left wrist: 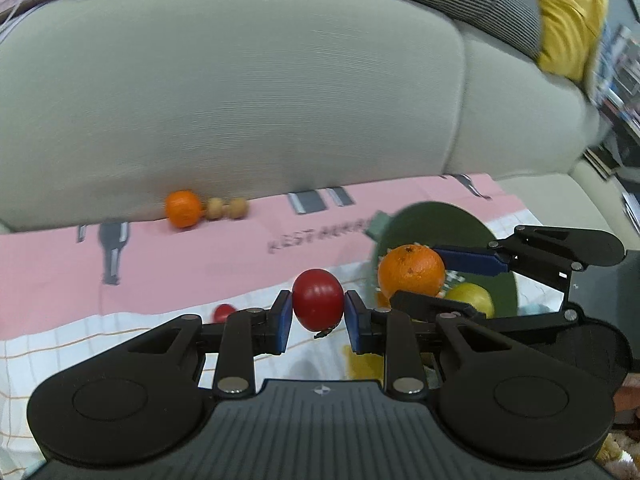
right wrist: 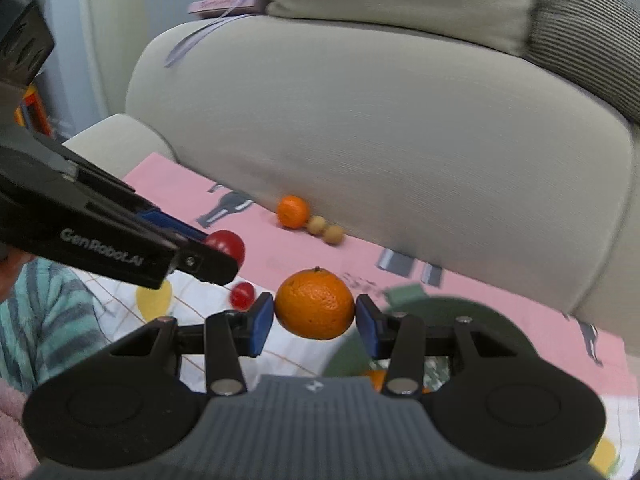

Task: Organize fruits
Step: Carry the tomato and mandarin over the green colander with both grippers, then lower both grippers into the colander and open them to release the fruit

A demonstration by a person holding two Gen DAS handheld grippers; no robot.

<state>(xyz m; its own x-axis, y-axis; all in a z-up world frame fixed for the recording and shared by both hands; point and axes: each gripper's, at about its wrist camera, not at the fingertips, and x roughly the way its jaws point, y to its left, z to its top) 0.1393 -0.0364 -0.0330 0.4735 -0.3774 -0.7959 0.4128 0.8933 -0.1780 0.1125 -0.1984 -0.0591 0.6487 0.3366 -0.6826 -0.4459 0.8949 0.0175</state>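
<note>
The left gripper (left wrist: 318, 314) is clamped on a red tomato (left wrist: 318, 299), its blue fingers (left wrist: 283, 320) pressing the fruit from both sides and holding it clear of the cloth below. The right gripper (right wrist: 315, 322) is clamped in the same way on a large orange (right wrist: 315, 303), which sits between its blue pads and hangs over the near edge of a dark green plate (right wrist: 460, 310). In the left wrist view that plate (left wrist: 440, 220) lies to the right, with the held orange (left wrist: 411, 271) above it and a yellow-green fruit (left wrist: 472, 298) resting on it just beside the right gripper's fingers.

Everything lies on a sofa seat covered by a pink printed cloth (left wrist: 180, 256) and, nearer the cameras, a white checked cloth (left wrist: 100, 340). A second, smaller red tomato (right wrist: 242, 295) sits on the white cloth, below and between the two grippers. Against the foot of the pale sofa back cushion (left wrist: 240, 100), well apart from the plate, a small orange (left wrist: 183, 208) lies touching or nearly touching two small tan round fruits (left wrist: 227, 208) in a row. The same trio appears in the right wrist view, the small orange (right wrist: 293, 211) leftmost. A yellow cushion (left wrist: 568, 16) rests at the upper right of the sofa.
</note>
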